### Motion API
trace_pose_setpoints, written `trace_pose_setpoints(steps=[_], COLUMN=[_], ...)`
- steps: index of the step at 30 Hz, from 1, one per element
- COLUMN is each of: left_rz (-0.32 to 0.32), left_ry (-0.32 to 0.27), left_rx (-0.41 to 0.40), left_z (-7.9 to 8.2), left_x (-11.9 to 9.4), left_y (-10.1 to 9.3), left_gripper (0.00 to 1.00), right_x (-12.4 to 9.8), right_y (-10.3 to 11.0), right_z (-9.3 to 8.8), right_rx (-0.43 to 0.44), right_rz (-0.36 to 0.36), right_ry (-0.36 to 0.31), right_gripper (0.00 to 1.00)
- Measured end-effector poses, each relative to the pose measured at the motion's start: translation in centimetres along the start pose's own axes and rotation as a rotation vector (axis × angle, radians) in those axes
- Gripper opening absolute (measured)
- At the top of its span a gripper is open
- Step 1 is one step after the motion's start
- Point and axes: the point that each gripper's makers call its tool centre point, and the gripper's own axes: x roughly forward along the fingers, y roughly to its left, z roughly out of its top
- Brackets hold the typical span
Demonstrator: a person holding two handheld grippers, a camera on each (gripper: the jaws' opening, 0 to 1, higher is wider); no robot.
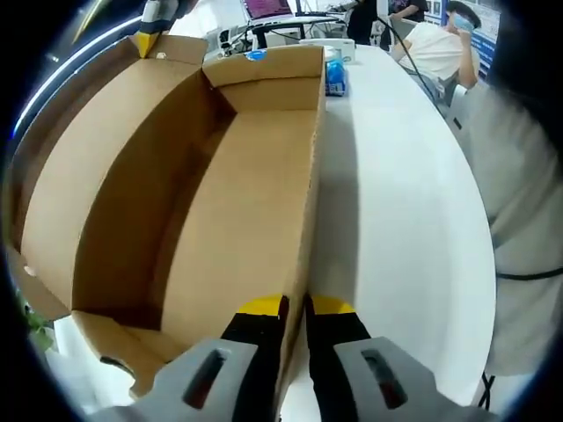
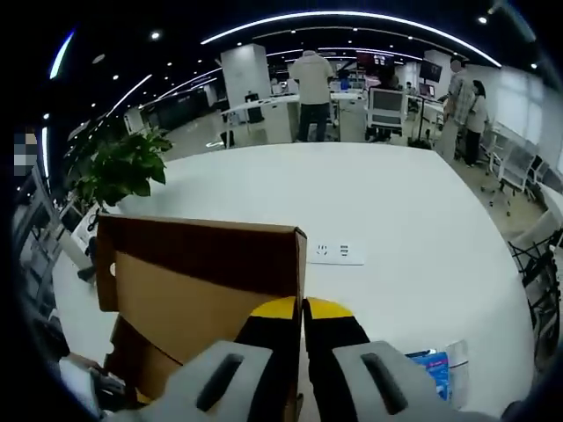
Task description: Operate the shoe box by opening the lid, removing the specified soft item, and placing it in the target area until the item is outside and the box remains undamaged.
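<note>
Cardboard, plain brown, is what both tools are clamped on: the shoe box [image 1: 220, 202] sits open on a white table [image 1: 396, 220], and each gripper pinches one of its walls between nearly closed jaws. In the left gripper view the left gripper [image 1: 295, 308] comes up from the bottom edge with its yellow-tipped black jaws straddling the top edge of a long side wall, one jaw inside the box and one outside, looking down the length of the box. That view looks into the interior, where only bare cardboard floor and walls can be seen; no soft item is visible there. At the far corner of the box a yellow-tipped tool [image 1: 151, 25], apparently the other gripper, meets the wall's upper edge. Beyond the far end lies a small blue packet [image 1: 335, 77], and a person in a white top [image 1: 440, 48] sits by the table's far side. In the right gripper view the right gripper [image 2: 303, 309] likewise grips a box wall [image 2: 198, 281] at its top corner, jaws close together on the cardboard. This view faces outward across the table to a white power strip [image 2: 337, 252], a blue packet [image 2: 431, 367] near the jaws, a potted plant [image 2: 123, 167] and people standing [image 2: 313, 83] in an office.
</note>
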Motion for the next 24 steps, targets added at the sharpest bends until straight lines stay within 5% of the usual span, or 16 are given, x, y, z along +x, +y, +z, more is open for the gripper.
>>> trace_pose_setpoints(steps=[24], left_rz=[0.002], left_ry=[-0.006], left_rx=[0.014], left_z=[0.1], left_x=[0.0], left_y=[0.0], left_gripper=[0.08], right_x=[-1.4], right_y=[0.1], right_z=[0.0], right_rx=[-0.033], right_rz=[-0.004], right_ry=[-0.037], right_gripper=[0.0])
